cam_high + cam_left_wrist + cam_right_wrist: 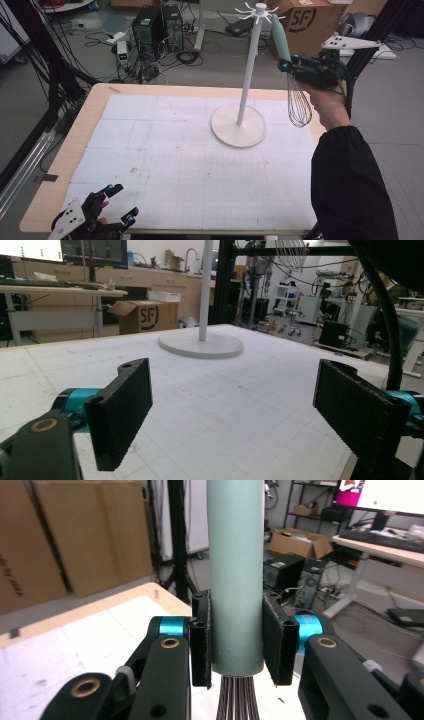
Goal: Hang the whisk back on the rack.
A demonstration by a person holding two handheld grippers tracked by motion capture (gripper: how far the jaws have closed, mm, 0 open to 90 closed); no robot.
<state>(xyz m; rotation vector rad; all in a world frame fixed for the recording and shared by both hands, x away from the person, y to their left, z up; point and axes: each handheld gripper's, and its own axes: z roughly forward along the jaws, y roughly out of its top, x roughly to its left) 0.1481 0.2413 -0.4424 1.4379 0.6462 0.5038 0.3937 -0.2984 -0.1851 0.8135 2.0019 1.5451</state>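
A whisk with a pale green handle (280,36) and wire loops (298,106) hangs in the air right of a white stand (250,75), handle top near the stand's hooks (259,11). My right gripper (289,66) is shut on the handle's lower end; in the right gripper view the pads press both sides of the green handle (236,575), wires (237,700) below. My left gripper (121,203) rests at the table's near left corner, open, with nothing between its jaws. In the left gripper view its fingers (122,410) frame the bare mat, and the stand's base (201,345) lies ahead.
A white gridded mat (175,160) covers the wooden table (90,115). The stand's round base (238,126) sits at the back right of the mat. Computers, cables and a cardboard box (310,20) are on the floor beyond the table.
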